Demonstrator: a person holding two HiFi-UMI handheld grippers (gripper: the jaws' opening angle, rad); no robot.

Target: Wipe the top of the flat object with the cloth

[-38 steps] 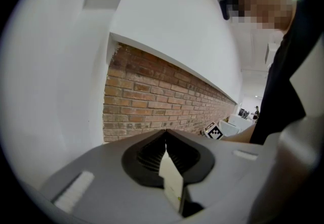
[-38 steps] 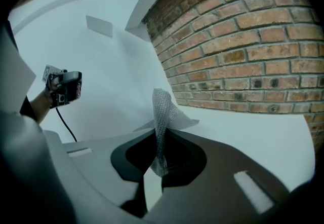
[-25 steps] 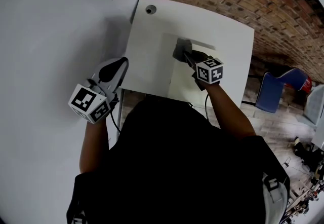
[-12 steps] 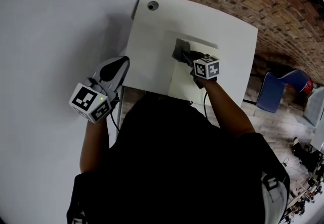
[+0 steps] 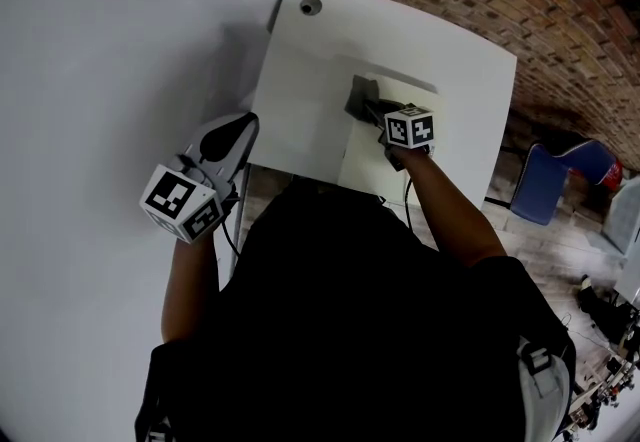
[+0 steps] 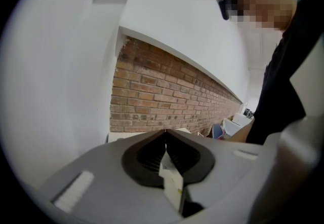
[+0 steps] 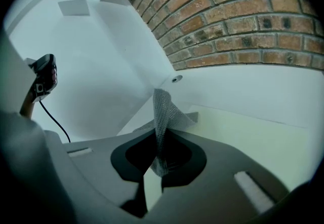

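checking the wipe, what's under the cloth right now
The cloth, pinched in the right gripper, lies on the pale flat object on the white table; the patch beneath it is hidden.

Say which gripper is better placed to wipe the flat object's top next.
Right. The right gripper is shut on the cloth, with the cloth's free end down at the flat object. The left gripper is shut on nothing and hangs beside the table's left edge.
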